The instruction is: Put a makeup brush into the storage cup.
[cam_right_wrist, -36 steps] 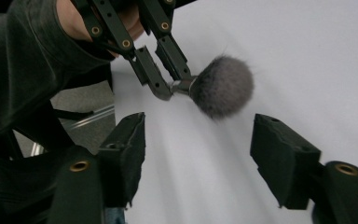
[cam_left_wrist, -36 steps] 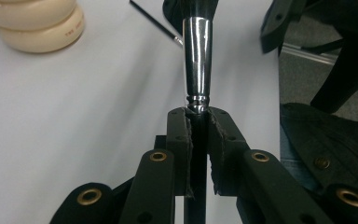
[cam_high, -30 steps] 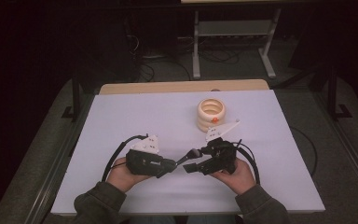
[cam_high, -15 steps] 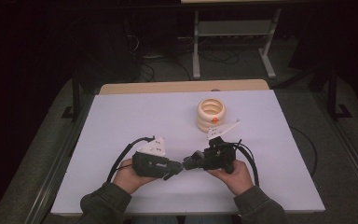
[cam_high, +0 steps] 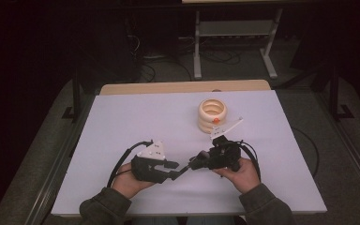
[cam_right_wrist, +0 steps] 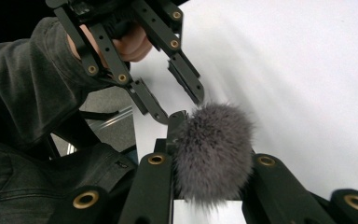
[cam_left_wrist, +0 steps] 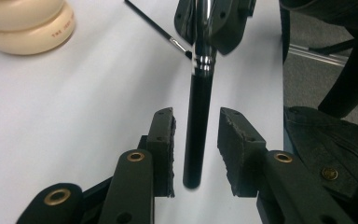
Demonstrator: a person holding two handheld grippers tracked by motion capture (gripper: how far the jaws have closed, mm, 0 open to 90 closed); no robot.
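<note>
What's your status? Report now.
Right gripper just closed on brush head. Left gripper jaws just opening, handle loose between them. Rings stand apart, nothing in the way.

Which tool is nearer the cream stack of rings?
Right. The right tool sits just in front of the cream stack of rings, shut on the fluffy grey makeup brush. The left tool lies farther off toward the left.
</note>
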